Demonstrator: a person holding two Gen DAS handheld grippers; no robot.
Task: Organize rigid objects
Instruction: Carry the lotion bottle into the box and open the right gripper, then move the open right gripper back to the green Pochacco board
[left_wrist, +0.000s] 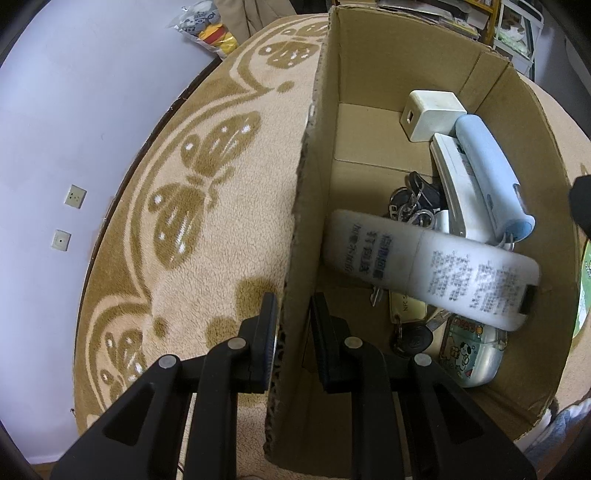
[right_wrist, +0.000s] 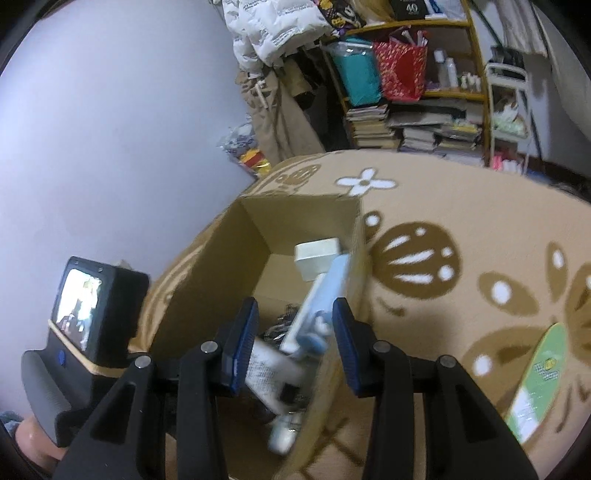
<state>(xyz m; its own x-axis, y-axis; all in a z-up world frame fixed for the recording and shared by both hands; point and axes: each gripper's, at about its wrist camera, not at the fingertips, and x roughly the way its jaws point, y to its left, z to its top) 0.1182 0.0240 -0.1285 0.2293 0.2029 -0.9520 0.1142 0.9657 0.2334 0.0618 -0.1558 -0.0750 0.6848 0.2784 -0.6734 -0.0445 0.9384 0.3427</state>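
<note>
The left tool (left_wrist: 291, 332) pinches the cardboard box (left_wrist: 517, 110) wall, steadying it on the blanket (left_wrist: 221, 221). The right tool (right_wrist: 295, 347) hangs spread above; the white bottle (left_wrist: 428, 273) lies blurred atop the keys (left_wrist: 413, 206) inside. It may roll or bounce against the wall. Only the right view shows a green card (right_wrist: 539, 376) left outside.

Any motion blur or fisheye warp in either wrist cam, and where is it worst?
Left wrist view: the white printed tube is smeared while the brown cardboard box wall and the black key bunch stay sharp; the rug edge bows strongly. Right wrist view: things in the box between the right gripper pads are blurred, the bookshelf behind curves, the lighting is dim and flat.
</note>
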